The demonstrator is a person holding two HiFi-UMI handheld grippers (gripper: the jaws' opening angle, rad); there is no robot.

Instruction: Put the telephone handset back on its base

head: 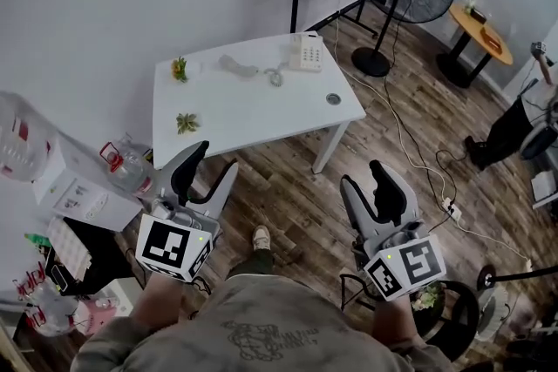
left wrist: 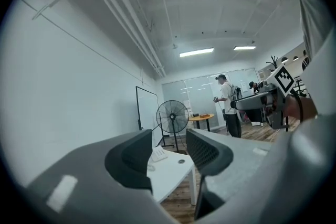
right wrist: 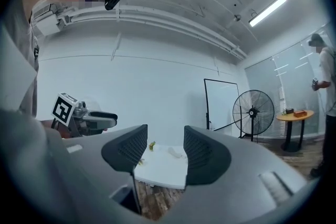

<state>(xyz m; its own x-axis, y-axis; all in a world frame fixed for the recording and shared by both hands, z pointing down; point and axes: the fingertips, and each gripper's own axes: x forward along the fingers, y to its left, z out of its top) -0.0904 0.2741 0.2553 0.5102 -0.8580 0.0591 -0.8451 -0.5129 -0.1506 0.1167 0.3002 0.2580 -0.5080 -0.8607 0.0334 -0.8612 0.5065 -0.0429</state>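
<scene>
Handset (head: 237,65) lies on table (head: 261,122) near base (head: 306,53); left gripper (head: 207,165), right gripper (head: 368,179): jaws apart, empty.

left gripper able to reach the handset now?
Probably not yet: left gripper hangs open short of the table; handset lies near its far edge. Nothing seems to block it; stepping closer should do.

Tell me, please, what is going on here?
A person stands a little away from a white table and holds a left gripper and a right gripper out towards it. The fingers of both are apart, with nothing between them. On the table, the telephone handset lies off its base, to the left of it in the head view, with a coiled cord between them. The handset has not been picked up yet.
</scene>
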